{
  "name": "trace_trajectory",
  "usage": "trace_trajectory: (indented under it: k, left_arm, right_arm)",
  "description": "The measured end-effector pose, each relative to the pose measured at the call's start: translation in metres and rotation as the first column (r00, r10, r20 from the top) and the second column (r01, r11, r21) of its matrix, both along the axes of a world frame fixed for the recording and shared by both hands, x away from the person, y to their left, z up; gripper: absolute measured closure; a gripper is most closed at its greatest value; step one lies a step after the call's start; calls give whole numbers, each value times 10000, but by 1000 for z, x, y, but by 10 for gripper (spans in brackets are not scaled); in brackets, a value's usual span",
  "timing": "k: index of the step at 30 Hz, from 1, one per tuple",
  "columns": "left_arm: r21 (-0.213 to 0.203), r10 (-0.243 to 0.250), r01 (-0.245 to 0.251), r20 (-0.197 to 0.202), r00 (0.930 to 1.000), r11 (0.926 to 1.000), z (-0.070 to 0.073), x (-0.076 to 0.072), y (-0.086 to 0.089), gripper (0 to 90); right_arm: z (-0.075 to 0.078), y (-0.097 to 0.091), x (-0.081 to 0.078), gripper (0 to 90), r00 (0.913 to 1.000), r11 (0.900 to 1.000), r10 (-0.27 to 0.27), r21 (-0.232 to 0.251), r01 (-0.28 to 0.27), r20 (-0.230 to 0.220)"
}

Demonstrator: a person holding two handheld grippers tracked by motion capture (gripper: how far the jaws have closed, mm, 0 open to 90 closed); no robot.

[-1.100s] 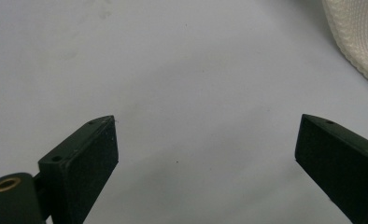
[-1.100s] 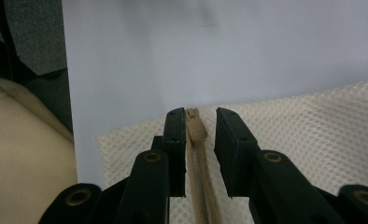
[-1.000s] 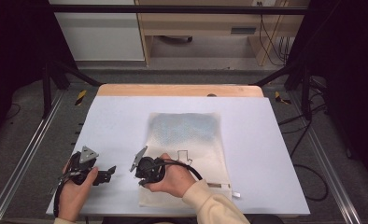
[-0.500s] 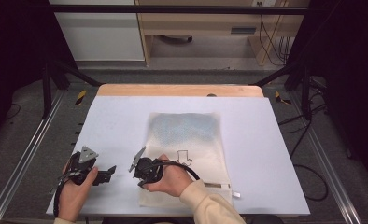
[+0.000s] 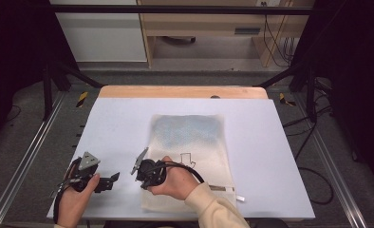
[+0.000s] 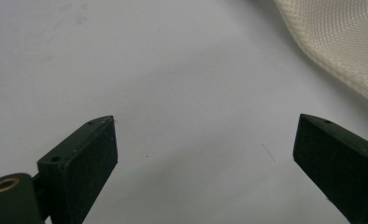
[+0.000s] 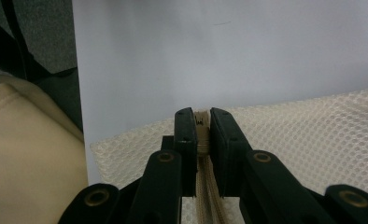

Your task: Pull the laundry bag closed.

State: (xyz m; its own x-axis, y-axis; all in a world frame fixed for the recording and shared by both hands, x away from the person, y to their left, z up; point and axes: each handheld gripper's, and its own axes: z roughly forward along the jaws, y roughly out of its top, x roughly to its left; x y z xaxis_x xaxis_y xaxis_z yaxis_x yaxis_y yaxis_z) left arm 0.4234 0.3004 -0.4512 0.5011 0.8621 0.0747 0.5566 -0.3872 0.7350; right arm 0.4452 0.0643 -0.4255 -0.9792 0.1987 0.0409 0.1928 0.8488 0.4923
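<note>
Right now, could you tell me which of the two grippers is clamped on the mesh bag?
The right gripper, pinching the mesh bag at its zipper; the left gripper hangs open over bare table.

mesh bag (image 5: pixel 190 147) lies on table (image 5: pixel 270 142), centre-right.

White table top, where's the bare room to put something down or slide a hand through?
Bare patches on the white table top: the wide strip right of the mesh bag, the band beyond it up to the wooden edge, and the area left of it. Crowded: the near left corner, with the open left gripper and the right gripper clamping the bag's zipper.
</note>
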Motion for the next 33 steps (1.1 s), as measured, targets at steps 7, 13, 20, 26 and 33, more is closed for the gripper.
trace_trajectory:
  k: [7, 13, 20, 26, 33]
  left_arm:
    - [-106, -62, 62, -31, 10000, 9999, -1, -3, 0, 57]
    - [0, -335, 335, -154, 9993, 9994, 0, -11, -4, 66]
    - [-328, -985, 982, -93, 9951, 9946, 4, -24, -17, 59]
    - [-781, -1726, 1708, -169, 9848, 9822, 6, -29, -34, 55]
    - [-1135, -2251, 2229, -67, 9743, 9682, 8, -33, -48, 62]
  right_arm:
    - [2, -1, -2, 816, 9996, 9999, 167, -5, -167, 211]
    - [1, -2, 0, 817, 9995, 9998, 203, 13, -203, 238]
    - [2, -6, 1, 817, 9997, 9993, 154, 343, -160, 184]
    - [3, -7, 1, 817, 9997, 9990, 99, 436, -109, 229]
    - [2, -8, 2, 817, 9995, 9984, 120, 542, -135, 281]
